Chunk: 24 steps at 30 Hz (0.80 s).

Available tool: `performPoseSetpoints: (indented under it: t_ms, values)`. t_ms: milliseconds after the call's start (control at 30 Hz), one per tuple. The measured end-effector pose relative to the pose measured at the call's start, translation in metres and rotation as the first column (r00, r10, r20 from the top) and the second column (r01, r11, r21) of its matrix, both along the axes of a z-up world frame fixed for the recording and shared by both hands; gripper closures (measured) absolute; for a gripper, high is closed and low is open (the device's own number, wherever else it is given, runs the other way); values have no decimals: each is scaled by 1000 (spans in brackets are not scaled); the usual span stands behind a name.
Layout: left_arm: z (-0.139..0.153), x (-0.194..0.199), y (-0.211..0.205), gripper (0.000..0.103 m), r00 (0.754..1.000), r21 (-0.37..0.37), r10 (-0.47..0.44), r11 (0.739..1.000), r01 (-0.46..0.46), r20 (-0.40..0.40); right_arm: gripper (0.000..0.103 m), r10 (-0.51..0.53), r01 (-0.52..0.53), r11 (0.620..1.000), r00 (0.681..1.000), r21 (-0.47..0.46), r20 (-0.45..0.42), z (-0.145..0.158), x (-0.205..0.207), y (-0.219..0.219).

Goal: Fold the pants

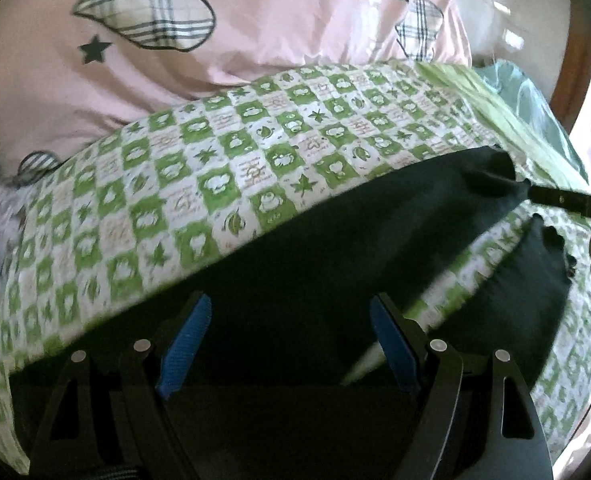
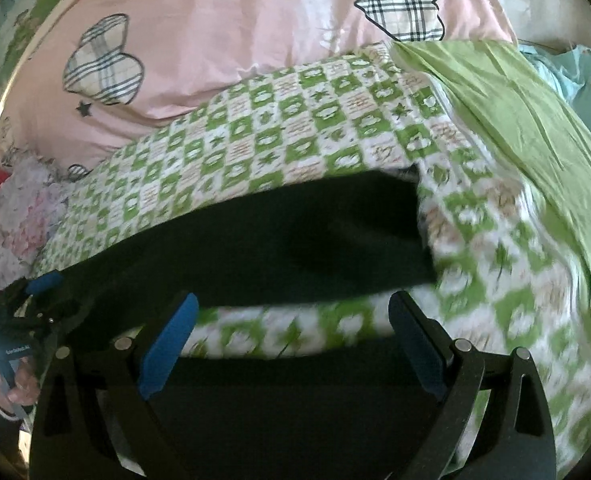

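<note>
Dark pants (image 1: 335,232) lie stretched across a green-and-white checked bed sheet (image 1: 199,160). In the left wrist view my left gripper (image 1: 291,344) is open, its blue pads (image 1: 185,344) apart just above the near part of the pants. A second dark fold (image 1: 527,288) lies at the right. In the right wrist view the pants (image 2: 279,232) stretch from left to centre. My right gripper (image 2: 295,344) is open over the sheet, just in front of the pants' near edge. The left gripper shows at the far left of the right wrist view (image 2: 43,284).
A pink quilt with plaid hearts (image 2: 223,32) lies behind the sheet. A plain green cloth (image 2: 535,128) drapes at the right. A floral fabric (image 2: 23,216) sits at the left. The other tool's black body (image 1: 567,200) reaches in from the right.
</note>
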<state>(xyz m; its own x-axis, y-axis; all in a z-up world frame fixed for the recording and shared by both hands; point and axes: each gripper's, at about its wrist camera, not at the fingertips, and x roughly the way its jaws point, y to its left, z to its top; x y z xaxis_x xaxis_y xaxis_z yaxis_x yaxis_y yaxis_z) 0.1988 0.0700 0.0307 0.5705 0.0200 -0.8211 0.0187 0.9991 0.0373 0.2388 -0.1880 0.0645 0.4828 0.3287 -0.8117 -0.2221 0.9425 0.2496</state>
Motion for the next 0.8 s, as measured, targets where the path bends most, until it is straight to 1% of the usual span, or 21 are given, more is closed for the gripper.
performPoseSetpoints:
  t_ms: [67, 167, 233, 300, 433, 500, 567, 600, 633, 667, 700, 733, 800]
  values:
    - [-4, 21, 4, 21, 999, 9, -31, 999, 32, -25, 7, -12, 11, 1000, 1000, -8, -18, -2, 18, -6]
    - [-10, 40, 6, 21, 996, 20, -73, 997, 74, -45, 7, -20, 19, 999, 999, -32, -34, -4, 48, -15]
    - [-16, 55, 7, 21, 990, 20, -126, 992, 127, -61, 7, -25, 24, 999, 999, -36, -45, -6, 69, -23]
    - [-21, 67, 7, 21, 983, 15, -158, 987, 160, -89, 7, -35, 32, 998, 997, -47, -66, -11, 86, -30]
    - [-33, 88, 5, 21, 961, -33, -233, 972, 231, -148, 7, -8, 2, 998, 993, -56, -117, -24, 111, -33]
    - [-42, 96, 3, 22, 951, -47, -250, 968, 245, -182, 14, 19, -24, 999, 991, -36, -130, -29, 116, -32]
    - [-49, 102, 0, 32, 945, -53, -250, 968, 244, -212, 39, 52, -56, 998, 986, -20, -158, -35, 119, -29]
    - [-51, 104, -2, 47, 940, -63, -258, 966, 250, -225, 43, 60, -65, 998, 984, -23, -168, -38, 119, -27]
    - [-52, 104, -5, 65, 934, -79, -272, 962, 261, -233, 53, 66, -72, 997, 984, -31, -168, -40, 119, -25]
    - [-50, 101, -7, 75, 934, -77, -279, 960, 268, -225, 67, 71, -78, 996, 984, -40, -161, -40, 119, -24]
    - [-47, 97, -9, 92, 934, -69, -281, 960, 272, -219, 74, 78, -85, 995, 986, -47, -147, -38, 118, -24]
    - [-43, 94, -11, 95, 936, -60, -280, 960, 273, -214, 82, 82, -88, 995, 987, -42, -138, -36, 118, -24]
    - [-32, 83, -16, 97, 942, -51, -278, 960, 274, -189, 84, 96, -99, 995, 990, -28, -104, -29, 114, -25]
